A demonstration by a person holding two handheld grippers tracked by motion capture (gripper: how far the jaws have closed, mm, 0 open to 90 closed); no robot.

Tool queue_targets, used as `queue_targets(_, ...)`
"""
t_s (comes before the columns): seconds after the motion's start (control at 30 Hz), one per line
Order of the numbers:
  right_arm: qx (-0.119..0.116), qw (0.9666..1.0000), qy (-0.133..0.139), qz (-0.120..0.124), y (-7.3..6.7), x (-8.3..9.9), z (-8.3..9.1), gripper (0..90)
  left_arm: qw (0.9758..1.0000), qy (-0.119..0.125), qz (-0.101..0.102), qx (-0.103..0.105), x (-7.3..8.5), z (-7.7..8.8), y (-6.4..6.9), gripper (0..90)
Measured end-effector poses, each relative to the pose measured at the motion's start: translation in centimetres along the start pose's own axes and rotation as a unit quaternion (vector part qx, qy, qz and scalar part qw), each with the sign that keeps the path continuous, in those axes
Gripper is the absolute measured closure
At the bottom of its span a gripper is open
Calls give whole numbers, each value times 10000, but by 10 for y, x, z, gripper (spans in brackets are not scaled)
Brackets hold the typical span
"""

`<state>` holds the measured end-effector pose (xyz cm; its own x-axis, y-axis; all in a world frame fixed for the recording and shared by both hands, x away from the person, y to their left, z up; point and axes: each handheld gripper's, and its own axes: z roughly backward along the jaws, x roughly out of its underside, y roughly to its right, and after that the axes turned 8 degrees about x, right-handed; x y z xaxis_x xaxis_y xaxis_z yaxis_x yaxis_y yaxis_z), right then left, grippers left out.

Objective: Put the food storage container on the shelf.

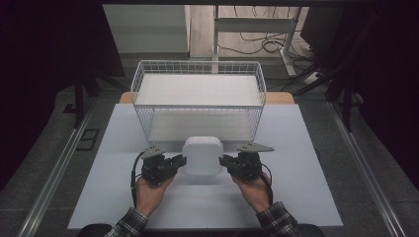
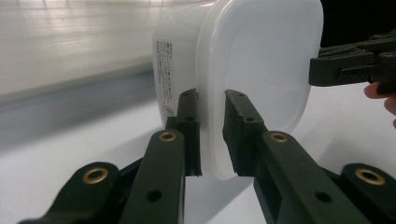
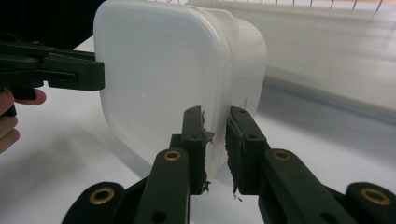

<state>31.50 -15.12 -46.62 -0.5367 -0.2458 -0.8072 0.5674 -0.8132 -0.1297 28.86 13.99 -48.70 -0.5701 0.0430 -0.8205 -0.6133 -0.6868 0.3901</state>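
A white lidded container (image 1: 202,155) at frame centre is clamped by both grippers, left gripper (image 1: 179,161) and right gripper (image 1: 226,160); only its thin rim is pinched, so slipping or tilting is risked.

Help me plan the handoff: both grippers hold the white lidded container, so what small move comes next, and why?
Probably lift it straight up, both hands together. The left gripper and right gripper each pinch the lid rim of the white container from opposite sides, and the wire basket stands just behind it, its wall higher than the container.
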Motion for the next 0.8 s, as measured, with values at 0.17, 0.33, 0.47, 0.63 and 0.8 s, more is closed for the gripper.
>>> queue_targets(0.17, 72, 9999, 81, 17, 3, -13, -8, 771, 10000, 63, -29, -65, -11, -3, -7, 772)
queue_targets(0.33, 133, 9998, 144, -10, 9, -27, -22, 768, 9999, 117, 17, -116, -22, -9, -17, 772)
queue_targets(0.47, 157, 9998, 125, -11, 13, -32, -30, 767, 9998, 117, 69, -167, -28, -16, -26, 772)
queue_targets(0.63, 214, 9997, 101, -46, 20, -37, -43, 763, 9997, 63, 79, -210, -34, -25, -35, 772)
queue_targets(0.8, 290, 9995, 57, -85, 27, -38, -54, 761, 9995, 29, 162, -254, -35, -36, -42, 771)
